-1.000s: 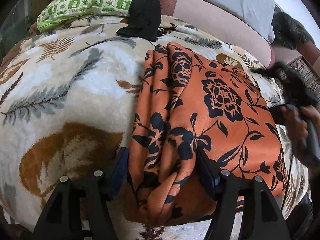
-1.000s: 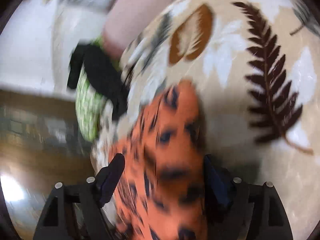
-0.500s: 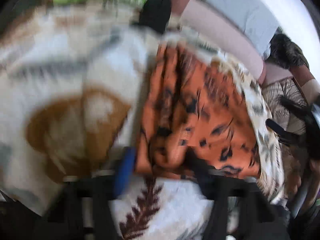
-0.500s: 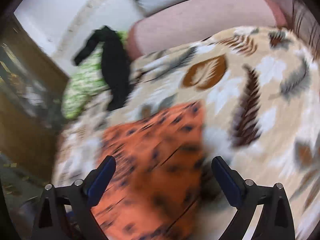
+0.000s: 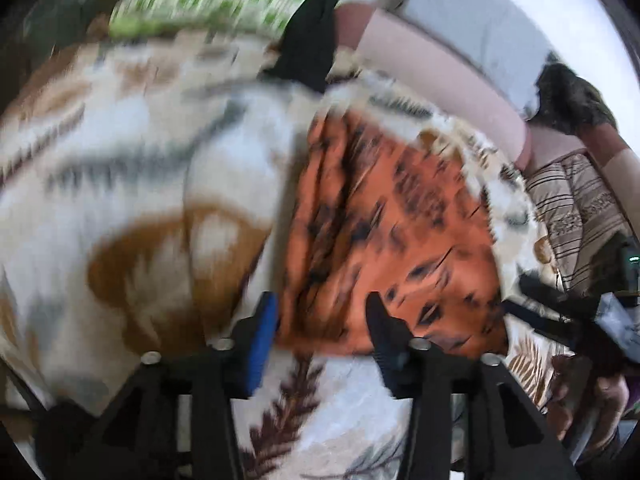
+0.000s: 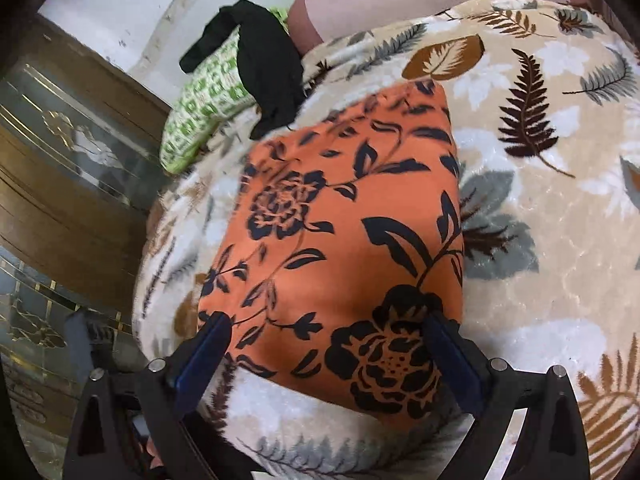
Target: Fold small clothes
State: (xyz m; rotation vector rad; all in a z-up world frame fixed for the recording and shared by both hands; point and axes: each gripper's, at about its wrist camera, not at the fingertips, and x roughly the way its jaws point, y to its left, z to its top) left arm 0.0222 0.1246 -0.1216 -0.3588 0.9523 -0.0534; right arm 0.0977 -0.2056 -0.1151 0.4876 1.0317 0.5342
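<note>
Since a second ago the left tongs (image 5: 320, 320) have let go of the bunched edge of the orange floral garment (image 6: 344, 248) and drawn back from it, and the right tongs (image 6: 326, 354) have spread wide where they were earlier closer around the cloth. Now the left tongs stand open, their blue-padded finger (image 5: 262, 332) just beside the garment's near left corner and the other finger over its near hem, with nothing clamped between them (the left view is smeared by motion, so fine contact is hard to read). The right tongs are open as well, a finger at each side of the garment's near end, holding nothing.

The orange floral garment (image 5: 384, 224) lies folded into a compact, roughly rectangular bundle on the leaf-patterned blanket (image 6: 540, 208), black roses and vines showing on its top face. In the left view its left edge shows several stacked pleats.

Beyond the garment, at the far edge of the blanket, a black piece of clothing (image 6: 264, 60) is draped over a green-and-white patterned pillow (image 6: 204, 100); both also appear in the left view, the black cloth (image 5: 310, 40) beside the pillow (image 5: 212, 0). A pink cushion (image 5: 432, 80) runs behind the blanket. To the left in the right view stands a wooden cabinet with etched glass (image 6: 68, 168). The right tongs also show at the right edge of the left view (image 5: 560, 312), blurred.
</note>
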